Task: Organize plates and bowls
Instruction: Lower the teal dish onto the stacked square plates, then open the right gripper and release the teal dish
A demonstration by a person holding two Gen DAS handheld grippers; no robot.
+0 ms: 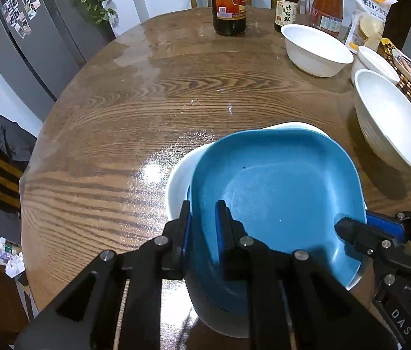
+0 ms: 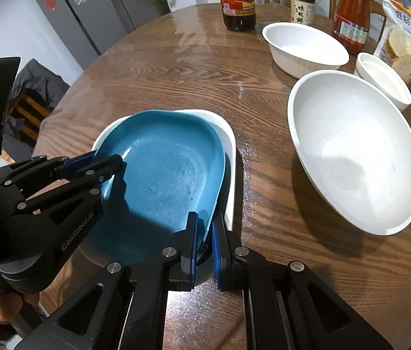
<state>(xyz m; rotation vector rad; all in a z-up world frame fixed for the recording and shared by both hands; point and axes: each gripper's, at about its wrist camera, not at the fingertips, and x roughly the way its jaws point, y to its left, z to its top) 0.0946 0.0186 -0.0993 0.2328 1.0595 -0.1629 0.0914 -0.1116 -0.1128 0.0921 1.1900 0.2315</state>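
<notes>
Near the table's (image 1: 117,110) front edge, the blue plate (image 1: 278,192) sits tilted in a white plate (image 2: 228,143). The left gripper (image 1: 204,221) and right gripper (image 2: 204,233) each pinch its rim on opposite sides. 3 white bowls (image 2: 351,145) stand to the right, 3 bottles (image 1: 228,3) at the far edge. Only the right view shows the big bowl whole.

White plate (image 2: 228,145) mostly hidden under blue plate (image 2: 164,175). Vinegar bottle (image 1: 228,3) top cut off by frame edge. Small bowl (image 1: 374,61) partly occluded by large bowl (image 1: 392,119).
</notes>
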